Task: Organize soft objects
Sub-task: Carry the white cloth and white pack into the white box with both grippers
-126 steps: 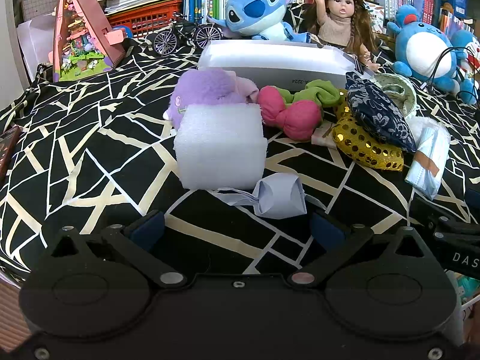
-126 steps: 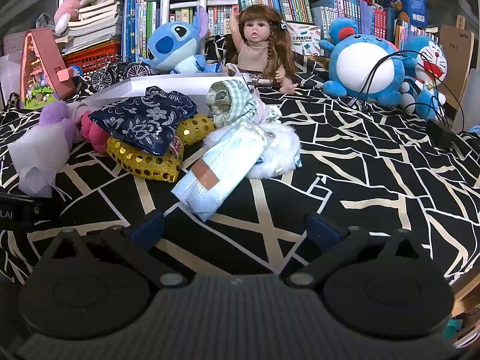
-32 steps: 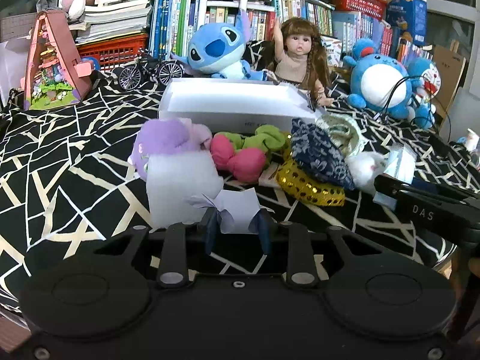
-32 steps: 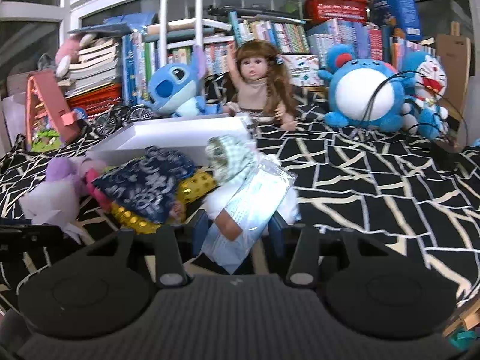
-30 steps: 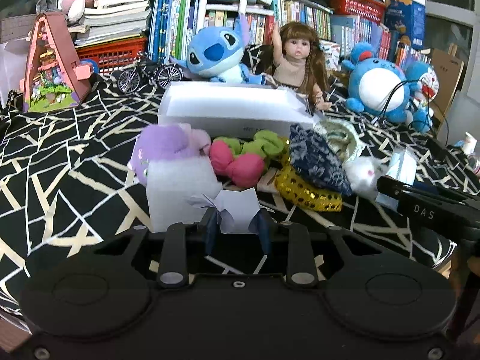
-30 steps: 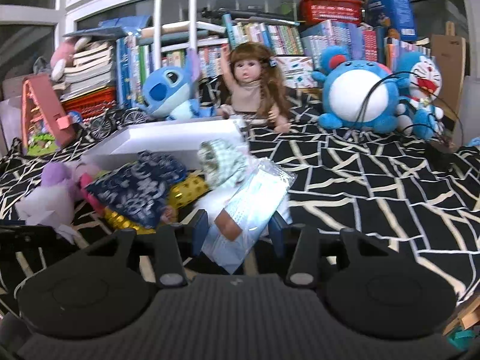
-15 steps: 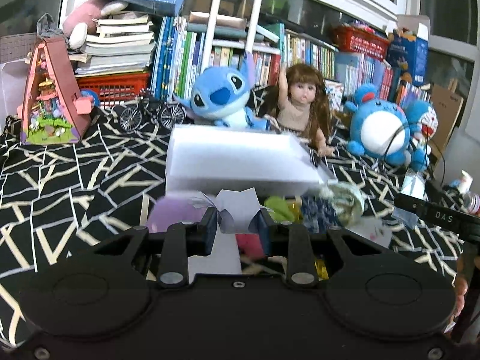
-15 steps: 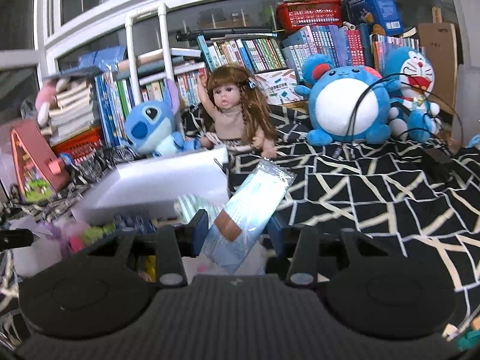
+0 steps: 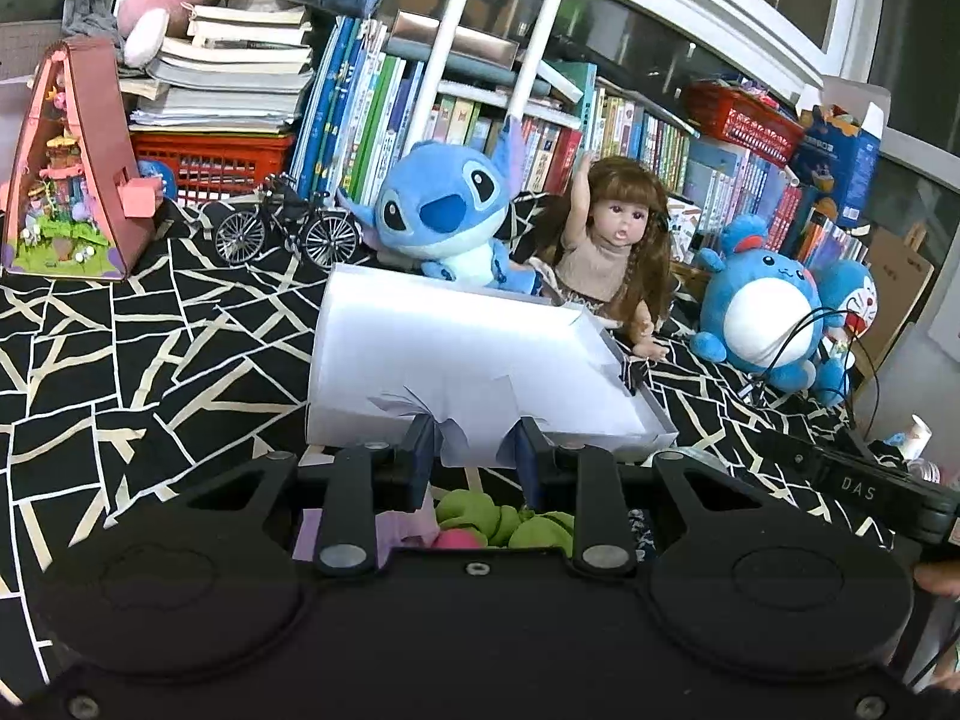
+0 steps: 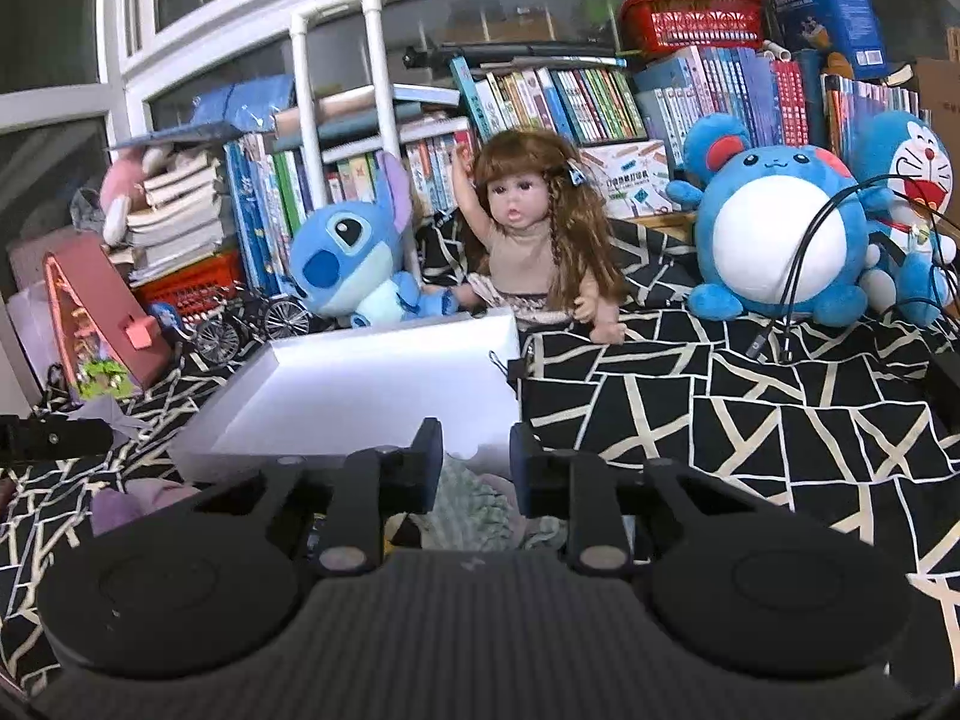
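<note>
Fingers [image 9: 420,441] of the left gripper [image 9: 474,441] were clamped on a pale crumpled bundle [image 9: 477,447], whose ragged edges flared out above the pads. The bundle hung at the near wall of the white tray [image 9: 456,324], over its front edge as seen from the left wrist; whether it touched the tray could not be told.

The right gripper [image 10: 474,453] was at the same near wall, towards the tray's right corner. Its jaws had just been closing and stood drawn together, with no object pinched between the fingers [image 10: 429,450]; only the tray's wall and a checked cloth [image 10: 468,504] showed through the narrow gap.

On the near side of the tray, under both grippers, lay the soft pile: a green and pink plush [image 9: 510,525], a purple plush [image 9: 312,531] and the checked cloth.

Behind the tray, against its far wall, sat a blue alien plush [image 9: 444,210] and, just right of it, a long-haired doll [image 9: 618,240] with one arm raised. Further right of the tray stood a round blue plush [image 9: 756,312] with dark cables looped across it. To the tray's far left were a toy bicycle [image 9: 282,234] and a pink triangular model house [image 9: 72,168]. Everything rested on a black cloth with pale lines [image 9: 150,348], and rows of books [image 9: 372,108] filled the back.
</note>
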